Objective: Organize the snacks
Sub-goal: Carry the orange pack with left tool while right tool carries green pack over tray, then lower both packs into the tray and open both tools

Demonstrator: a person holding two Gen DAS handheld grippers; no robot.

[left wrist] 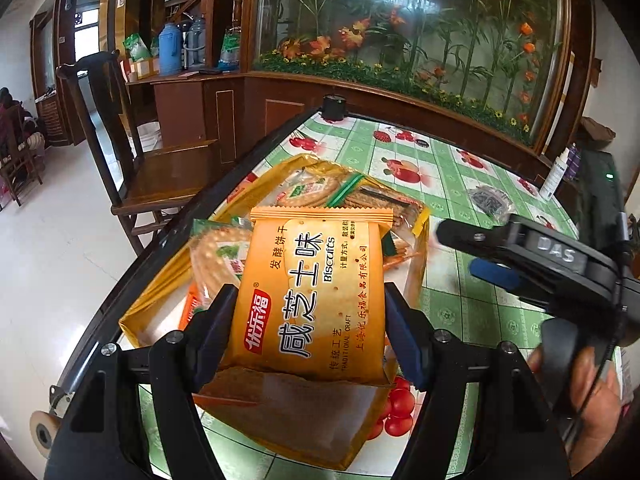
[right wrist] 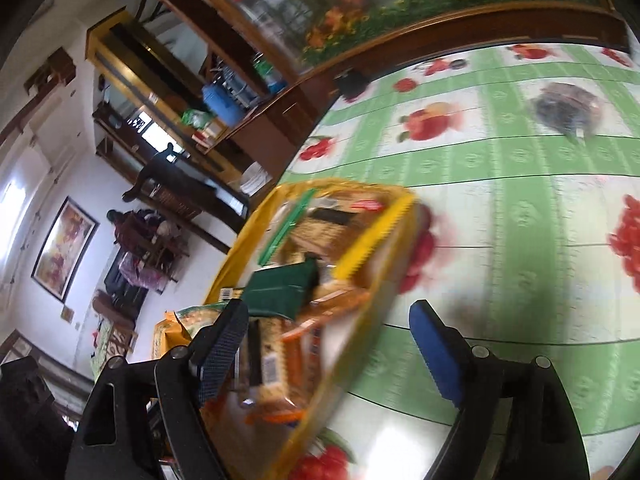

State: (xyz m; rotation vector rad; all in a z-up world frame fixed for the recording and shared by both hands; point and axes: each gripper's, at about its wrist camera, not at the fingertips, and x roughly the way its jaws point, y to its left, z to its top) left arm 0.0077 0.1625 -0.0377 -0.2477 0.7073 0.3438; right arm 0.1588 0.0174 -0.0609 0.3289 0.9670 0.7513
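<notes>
My left gripper [left wrist: 308, 332] is shut on an orange biscuit packet [left wrist: 316, 288] and holds it above a yellow see-through bag [left wrist: 160, 300] that holds several snack packets. The bag lies on the table with the green fruit-print cloth [left wrist: 460, 184]. My right gripper [left wrist: 456, 252] shows at the right in the left wrist view, beside the bag. In the blurred right wrist view, my right gripper [right wrist: 328, 344] is open and empty, over the near right edge of the yellow bag [right wrist: 376, 240].
A small dark wrapped item [left wrist: 490, 200] lies on the cloth farther back; it also shows in the right wrist view [right wrist: 564, 108]. A white spray bottle [left wrist: 554, 176] stands at the far right. A wooden chair [left wrist: 160, 176] stands left of the table. A wooden cabinet with a floral glass panel [left wrist: 400, 40] runs behind.
</notes>
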